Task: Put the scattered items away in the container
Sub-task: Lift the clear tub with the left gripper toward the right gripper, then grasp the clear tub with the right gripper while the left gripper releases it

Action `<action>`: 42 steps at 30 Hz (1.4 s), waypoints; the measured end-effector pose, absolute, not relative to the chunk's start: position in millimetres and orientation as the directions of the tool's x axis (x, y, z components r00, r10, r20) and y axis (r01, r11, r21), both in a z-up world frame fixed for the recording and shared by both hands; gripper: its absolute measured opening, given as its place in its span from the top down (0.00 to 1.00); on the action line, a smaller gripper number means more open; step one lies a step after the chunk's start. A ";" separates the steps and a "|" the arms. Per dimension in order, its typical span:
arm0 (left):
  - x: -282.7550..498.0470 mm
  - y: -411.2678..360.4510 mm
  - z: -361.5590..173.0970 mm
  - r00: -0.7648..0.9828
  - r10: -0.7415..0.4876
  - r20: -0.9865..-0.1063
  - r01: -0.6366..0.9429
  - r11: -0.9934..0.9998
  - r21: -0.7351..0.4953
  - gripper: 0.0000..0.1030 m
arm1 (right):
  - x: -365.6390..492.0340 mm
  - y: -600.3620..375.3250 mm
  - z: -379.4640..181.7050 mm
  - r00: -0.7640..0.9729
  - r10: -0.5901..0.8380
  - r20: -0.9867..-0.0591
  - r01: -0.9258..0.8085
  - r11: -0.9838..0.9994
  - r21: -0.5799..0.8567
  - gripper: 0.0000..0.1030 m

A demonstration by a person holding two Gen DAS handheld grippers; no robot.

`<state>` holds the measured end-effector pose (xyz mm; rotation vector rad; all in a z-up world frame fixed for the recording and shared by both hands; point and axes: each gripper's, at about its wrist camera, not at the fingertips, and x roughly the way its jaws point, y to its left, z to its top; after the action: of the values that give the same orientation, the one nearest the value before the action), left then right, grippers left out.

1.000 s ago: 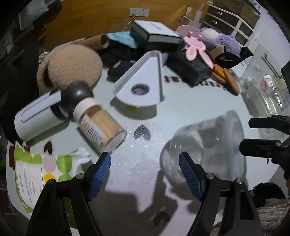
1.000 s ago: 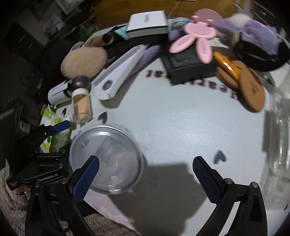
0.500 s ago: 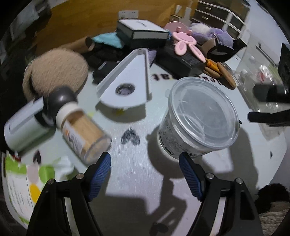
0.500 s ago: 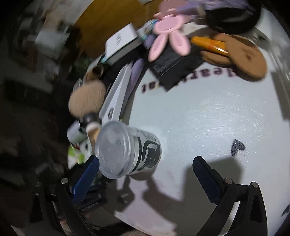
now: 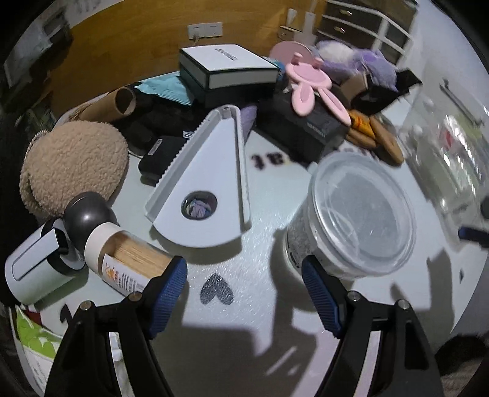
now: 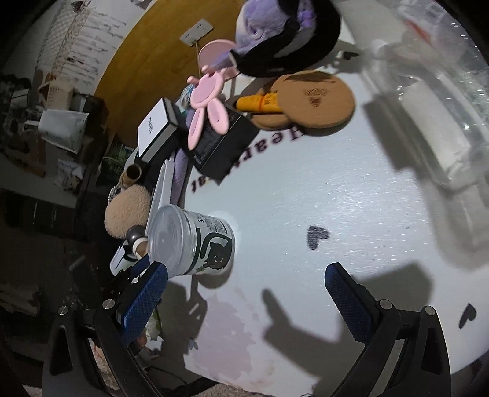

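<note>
Clear round container [image 5: 357, 213] stands upright, cat-printed label, mouth open.

White table [image 5: 275, 189] – black heart prints, wall socket [image 5: 205, 30], drawer unit [image 5: 366, 21]

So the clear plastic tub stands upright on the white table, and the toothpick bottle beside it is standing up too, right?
Not quite. The toothpick bottle lies on its side, as the left wrist view shows. The clear plastic tub does stand upright on the white table.
</note>
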<state>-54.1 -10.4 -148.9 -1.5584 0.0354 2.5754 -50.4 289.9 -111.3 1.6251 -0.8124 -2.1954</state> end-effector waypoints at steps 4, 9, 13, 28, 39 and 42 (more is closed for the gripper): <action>-51.2 -18.5 -131.8 -0.516 0.062 -0.854 -0.027 -0.998 -0.056 0.25 | -46.1 303.5 -103.2 -0.353 -0.523 -0.776 -0.099 -0.803 0.587 0.00; -70.7 -9.2 -136.8 -0.546 -0.016 -0.837 -0.068 -0.996 0.063 0.25 | -44.7 312.6 -101.6 -0.360 -0.514 -0.779 -0.105 -0.807 0.581 0.00; -81.2 -4.2 -146.4 -0.511 0.047 -0.858 -0.115 -0.993 0.014 0.25 | -41.4 318.5 -97.4 -0.373 -0.487 -0.790 -0.092 -0.828 0.553 0.00; -64.2 112.1 -142.0 -0.422 0.323 -0.847 -0.498 -0.863 -0.082 0.24 | 16.3 263.9 -101.4 -0.527 -0.122 -0.841 0.418 -0.899 -0.131 0.00; -88.8 83.7 -87.1 -0.391 0.416 -0.821 -0.403 -0.879 -0.253 0.24 | -3.0 232.1 -124.5 -0.656 -0.130 -0.743 0.445 -0.862 -0.242 0.00; -97.5 98.8 -84.9 -0.389 0.394 -0.833 -0.417 -0.881 -0.222 0.24 | -16.8 232.9 -130.6 -0.638 -0.152 -0.755 0.434 -0.881 -0.190 0.00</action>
<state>-97.5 98.8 -84.9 -1.3565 0.0324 2.2762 -16.8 232.9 -130.6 1.1163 0.5125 -2.5265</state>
